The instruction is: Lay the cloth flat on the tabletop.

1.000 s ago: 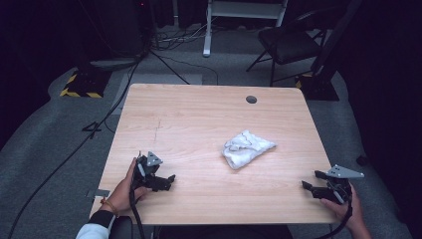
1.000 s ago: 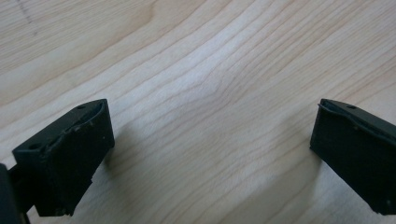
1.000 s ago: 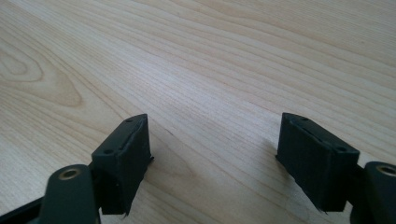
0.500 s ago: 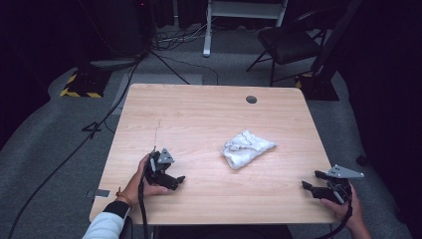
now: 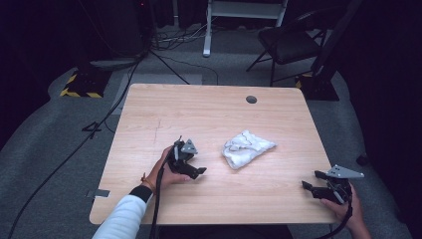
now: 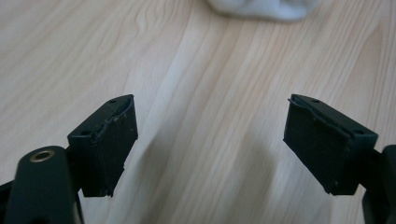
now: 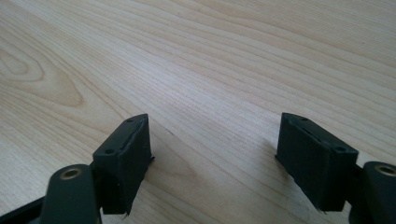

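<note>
Cloth [image 6: 261,8], crumpled white, lies just ahead of the left gripper [image 5: 191,167], whose jaws have just been narrowing yet stand wide and empty, apparently lining up a grab; farther off, the right gripper [image 5: 311,186] waits open, holding nothing

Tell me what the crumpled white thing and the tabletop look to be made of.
The crumpled white thing: soft cloth, probably a towel or rag, matte, judging by its loose folds and rumpled outline. The tabletop: light wood or, more likely, a wood-look laminate; grain lines and knot-like swirls run across it, smooth with a faint sheen in the right gripper view.
</note>
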Tool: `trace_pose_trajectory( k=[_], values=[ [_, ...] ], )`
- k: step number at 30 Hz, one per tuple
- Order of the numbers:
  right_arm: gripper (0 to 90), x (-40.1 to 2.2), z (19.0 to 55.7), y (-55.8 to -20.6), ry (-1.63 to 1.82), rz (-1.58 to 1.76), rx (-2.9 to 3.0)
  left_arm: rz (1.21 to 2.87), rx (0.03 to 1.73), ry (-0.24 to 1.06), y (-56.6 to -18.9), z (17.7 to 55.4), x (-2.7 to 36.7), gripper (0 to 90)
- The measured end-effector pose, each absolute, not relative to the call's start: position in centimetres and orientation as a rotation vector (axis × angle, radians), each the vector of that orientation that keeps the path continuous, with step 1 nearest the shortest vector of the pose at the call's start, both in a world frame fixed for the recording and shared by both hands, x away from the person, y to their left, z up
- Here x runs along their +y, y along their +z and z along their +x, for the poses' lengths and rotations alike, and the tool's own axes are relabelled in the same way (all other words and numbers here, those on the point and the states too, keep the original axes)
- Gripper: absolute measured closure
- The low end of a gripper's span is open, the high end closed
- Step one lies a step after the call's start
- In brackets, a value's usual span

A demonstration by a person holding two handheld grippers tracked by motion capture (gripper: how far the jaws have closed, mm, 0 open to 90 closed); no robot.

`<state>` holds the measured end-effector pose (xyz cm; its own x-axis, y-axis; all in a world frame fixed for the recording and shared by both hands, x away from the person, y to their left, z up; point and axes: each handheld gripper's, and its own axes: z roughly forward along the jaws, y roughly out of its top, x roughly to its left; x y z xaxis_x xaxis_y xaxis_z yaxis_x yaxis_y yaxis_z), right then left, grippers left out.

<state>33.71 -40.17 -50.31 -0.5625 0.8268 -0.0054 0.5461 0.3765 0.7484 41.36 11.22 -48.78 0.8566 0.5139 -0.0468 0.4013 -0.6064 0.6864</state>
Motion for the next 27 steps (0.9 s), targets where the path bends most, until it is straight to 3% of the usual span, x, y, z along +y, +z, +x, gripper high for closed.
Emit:
trace_pose_trajectory(
  k=[10,21,22,23,27],
  values=[
    [26.5,-40.2,33.7,-50.3,1.014,1.193,2.262,2.208,0.482,0.291,-44.1,44.1,3.9,18.4],
    [27.2,-40.1,33.7,-50.3,1.013,1.188,2.262,2.352,0.334,0.332,-43.1,47.1,-3.5,21.9],
    [27.2,-40.1,33.7,-50.3,1.014,1.186,2.263,2.36,0.316,0.324,-43.3,47.4,-3.8,30.2],
    [27.2,-40.1,33.7,-50.3,1.014,1.186,2.263,2.376,0.318,0.328,-43.6,47.5,-3.9,30.2],
    [27.2,-40.1,33.6,-50.3,1.014,1.183,2.265,2.432,0.323,0.323,-44.4,48.3,-3.6,51.4]
  ],
)
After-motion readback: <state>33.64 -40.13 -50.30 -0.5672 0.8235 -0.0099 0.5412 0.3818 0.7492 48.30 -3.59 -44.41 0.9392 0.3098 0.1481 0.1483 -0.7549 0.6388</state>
